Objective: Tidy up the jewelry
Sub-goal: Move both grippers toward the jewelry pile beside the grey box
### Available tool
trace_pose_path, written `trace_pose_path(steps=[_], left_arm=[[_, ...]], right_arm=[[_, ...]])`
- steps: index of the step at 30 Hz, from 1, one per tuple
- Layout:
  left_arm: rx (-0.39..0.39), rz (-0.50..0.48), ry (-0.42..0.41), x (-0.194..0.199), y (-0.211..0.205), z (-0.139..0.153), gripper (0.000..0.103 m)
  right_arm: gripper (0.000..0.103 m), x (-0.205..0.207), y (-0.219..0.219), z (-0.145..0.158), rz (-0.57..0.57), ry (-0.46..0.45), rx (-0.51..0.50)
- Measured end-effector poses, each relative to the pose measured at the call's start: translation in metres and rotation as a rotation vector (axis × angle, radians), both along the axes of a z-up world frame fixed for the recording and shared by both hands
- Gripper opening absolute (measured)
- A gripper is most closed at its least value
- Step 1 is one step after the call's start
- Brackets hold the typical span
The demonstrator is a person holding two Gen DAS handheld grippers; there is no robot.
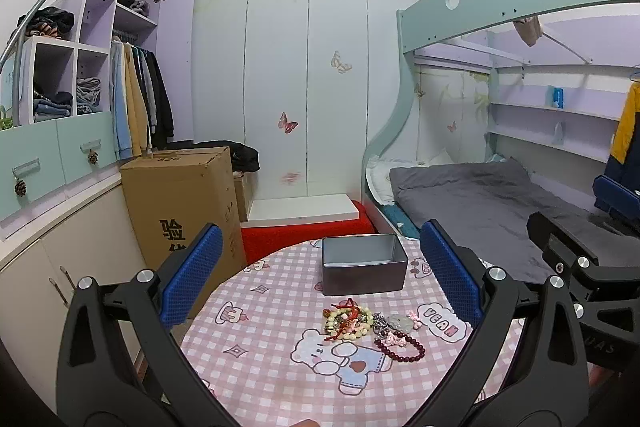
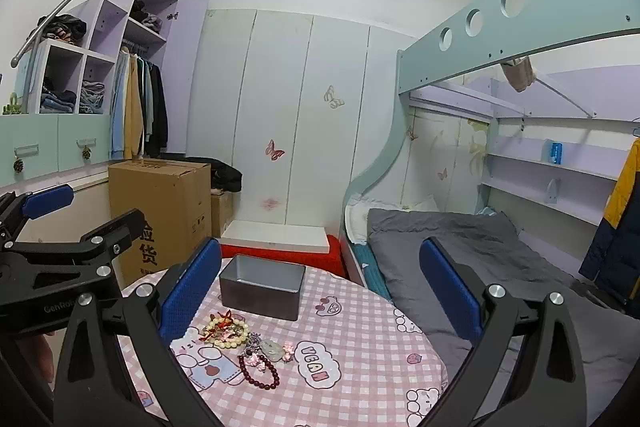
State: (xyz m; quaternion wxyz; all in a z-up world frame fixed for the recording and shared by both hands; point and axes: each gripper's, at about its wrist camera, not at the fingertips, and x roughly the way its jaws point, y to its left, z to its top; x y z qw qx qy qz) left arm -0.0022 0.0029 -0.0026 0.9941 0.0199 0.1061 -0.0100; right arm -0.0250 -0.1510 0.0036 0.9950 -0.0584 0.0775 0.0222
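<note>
Bedroom table (image 1: pixel 280 367) | both tools spread, empty | jewelry pile (image 1: pixel 360 323) tangled, pieces indistinct | tin (image 1: pixel 364 269) interior half-hidden

L tool (image 1: pixel 320 275) & R tool (image 2: pixel 320 291) both wide open, empty.

Tin box (image 1: pixel 364 264): I see it grey, rectangular, open-topped, upright near the table's far edge.
Cream bead bracelets (image 1: pixel 347 319): heaped mid-table, tangled with red cord.
Dark red bracelet (image 1: pixel 400 346): flat, just beside the heap.
Pale pendant (image 2: pixel 273 349): among pink charms.

Cardboard box (image 1: pixel 180 199) beside wardrobe (image 1: pixel 308 87) (butterfly stickers), grey bedding (image 2: pixel 460 247)
</note>
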Motion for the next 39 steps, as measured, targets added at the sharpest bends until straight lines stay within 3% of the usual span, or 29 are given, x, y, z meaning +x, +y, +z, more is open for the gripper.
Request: trace_pose_path(steps=[11, 25, 32, 39], left_arm=[[0.025, 0.016, 0.017, 0.009, -0.002, -0.003, 0.097], [0.041, 0.035, 0.119, 0.049, 0.008, -0.033, 0.097], [0.073, 0.069, 0.225, 0.070, 0.025, -0.062, 0.097], [0.053, 0.023, 0.354, 0.093, 0.030, -0.093, 0.097]], right_arm=[[0.095, 0.015, -0.001, -0.007, 0.000, 0.035, -0.006], [0.096, 0.043, -0.013, -0.030, 0.012, 0.126, 0.047], [0.096, 0.059, -0.023, -0.050, 0.016, 0.196, 0.063], [0.096, 0.080, -0.031, -0.079, 0.019, 0.323, 0.052]])
